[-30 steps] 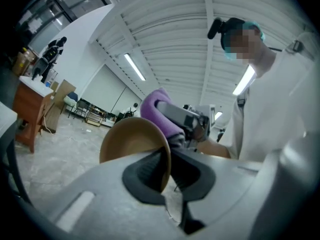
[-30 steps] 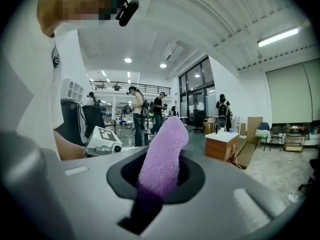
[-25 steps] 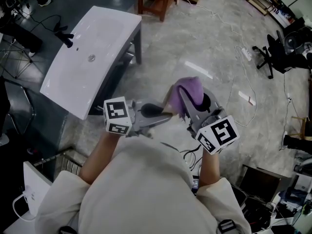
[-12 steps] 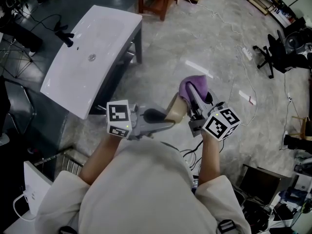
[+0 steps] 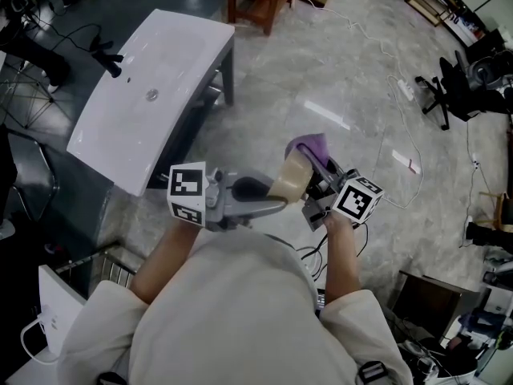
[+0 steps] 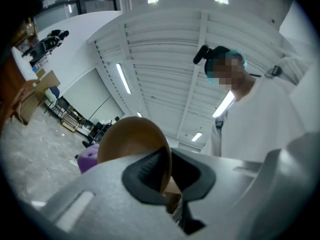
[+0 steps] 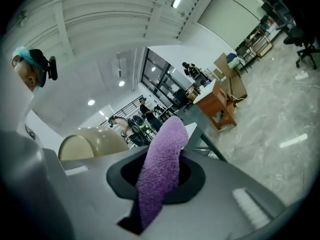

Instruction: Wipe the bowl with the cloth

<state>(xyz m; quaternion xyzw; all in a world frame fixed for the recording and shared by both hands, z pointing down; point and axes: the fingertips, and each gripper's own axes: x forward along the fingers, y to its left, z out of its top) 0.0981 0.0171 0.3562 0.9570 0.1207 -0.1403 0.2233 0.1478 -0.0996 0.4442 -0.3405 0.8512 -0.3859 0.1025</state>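
Grey stone floor, white washbasin (image 5: 152, 87) off at 10 o'clock; work is in mid-air. Left gripper (image 5: 271, 199) clamps the rim of the one tan shallow bowl (image 5: 291, 179), held on edge; right gripper (image 5: 323, 171) pinches the one purple terry cloth (image 5: 311, 146). Cloth sits at 1 o'clock from bowl, just beside it; next stroke likely toward 7 o'clock.

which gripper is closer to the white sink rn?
Left. The left gripper, jaws shut on the bowl, sits just right of the sink, off its near corner. The right gripper, clamping the purple cloth, is farther right, past the bowl.
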